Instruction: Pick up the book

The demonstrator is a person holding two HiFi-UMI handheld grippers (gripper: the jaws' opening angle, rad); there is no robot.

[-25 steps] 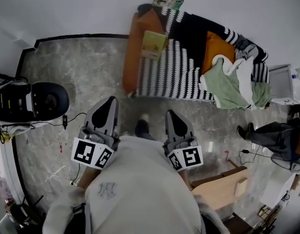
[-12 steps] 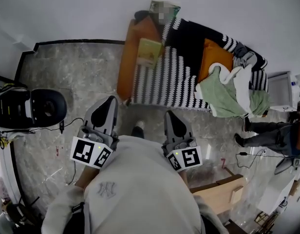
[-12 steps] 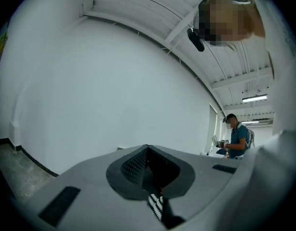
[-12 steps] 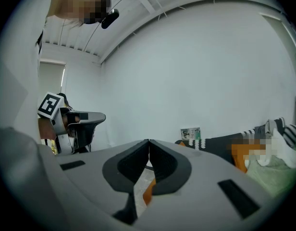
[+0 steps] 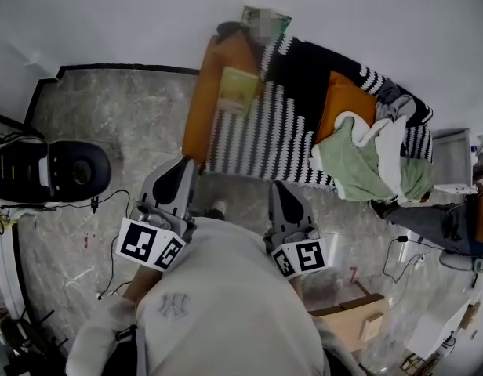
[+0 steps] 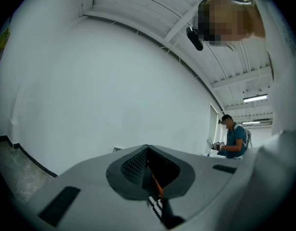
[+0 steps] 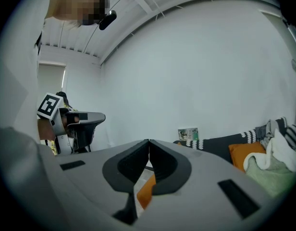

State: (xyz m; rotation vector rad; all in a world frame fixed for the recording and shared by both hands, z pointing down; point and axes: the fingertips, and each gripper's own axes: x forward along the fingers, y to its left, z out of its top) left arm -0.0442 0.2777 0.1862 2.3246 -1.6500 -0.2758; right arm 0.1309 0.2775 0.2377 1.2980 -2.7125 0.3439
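A thin yellow-green book lies flat on the orange sofa, on its black-and-white striped blanket near the left end. A second printed cover leans on the wall behind the sofa and also appears as that cover in the right gripper view. My left gripper is shut and empty, its tip over the floor at the sofa's front left corner. My right gripper is shut too, just short of the sofa's front edge. Both point level toward the sofa.
An orange cushion and a heap of green and white clothes fill the sofa's right half. A black chair and cables are on the marble floor at left. A wooden box and a seated person are at right.
I have stepped closer to the sofa: it has slid down toward both grippers in the head view. Both grippers stayed shut and side by side.
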